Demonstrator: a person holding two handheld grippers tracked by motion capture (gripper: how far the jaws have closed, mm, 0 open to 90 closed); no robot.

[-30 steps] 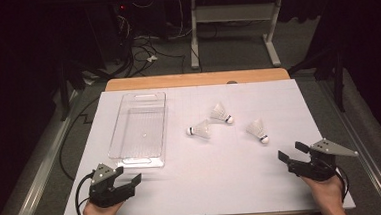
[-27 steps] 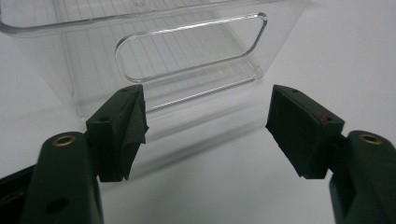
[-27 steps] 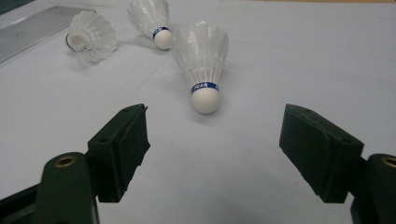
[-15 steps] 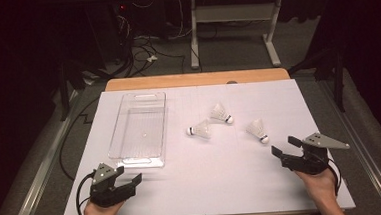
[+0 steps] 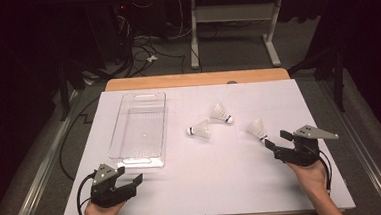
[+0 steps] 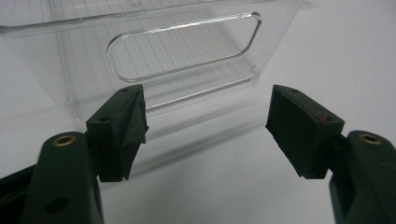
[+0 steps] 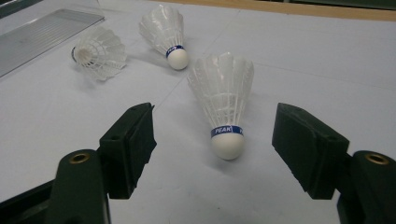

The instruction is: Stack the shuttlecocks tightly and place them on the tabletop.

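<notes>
Three white shuttlecocks lie on the white table top (image 5: 223,185). The nearest shuttlecock (image 5: 256,128) (image 7: 224,102) has its cork end pointing at my right gripper (image 5: 275,138) (image 7: 217,140). That cork lies between the open jaws, and neither pad touches it. These jaws have just been closing a little. Two more shuttlecocks (image 5: 220,113) (image 5: 201,130) lie farther left. My left gripper (image 5: 130,174) (image 6: 205,126) stands open and empty just in front of the near end wall of a clear plastic tray (image 5: 139,162) (image 6: 182,51).
The tray is empty and runs lengthwise away from me on the left half of the table. A wooden edge (image 5: 197,79) borders the far side. Beyond it stand a dark floor, cables and a desk frame (image 5: 234,39).
My right gripper has moved forward and left, up to the nearest shuttlecock, so the cork now lies between its jaws. The left gripper has stayed put.
</notes>
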